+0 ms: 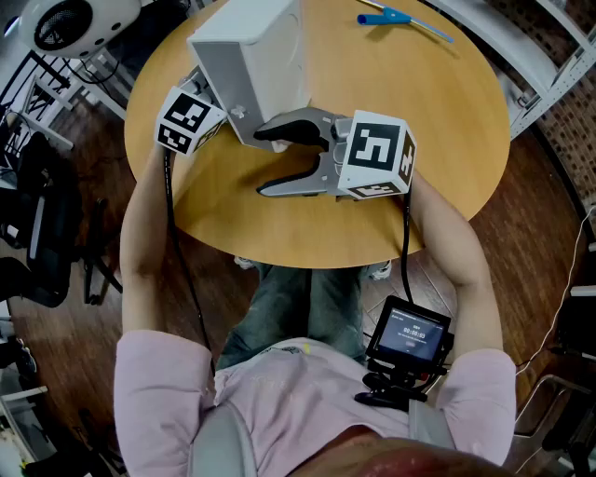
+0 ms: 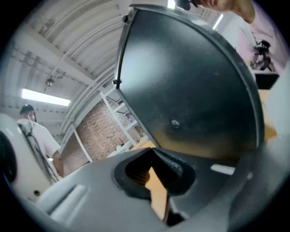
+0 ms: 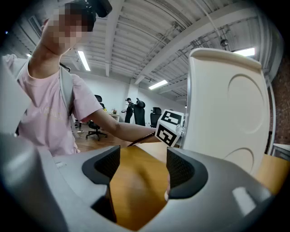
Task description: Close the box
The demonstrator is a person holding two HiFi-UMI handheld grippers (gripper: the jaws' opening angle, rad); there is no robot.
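Observation:
A white plastic box (image 1: 256, 56) stands tall on the round wooden table (image 1: 419, 112). My left gripper (image 2: 155, 177) is shut with nothing between its jaws. It sits low against the box's left side, whose shaded panel (image 2: 190, 81) fills the left gripper view. Its marker cube (image 1: 190, 121) shows beside the box, while its jaw tips are hidden in the head view. My right gripper (image 1: 272, 158) lies level and points left, open, with only table between its jaws. Its far jaw reaches the box's near corner. The right gripper view has the box (image 3: 226, 113) at right.
A blue pen-like tool (image 1: 400, 17) lies at the table's far side. A white round fan (image 1: 74, 23) stands off the table's left. A small screen device (image 1: 410, 337) hangs at the person's waist. Office chairs and people are far back in the room.

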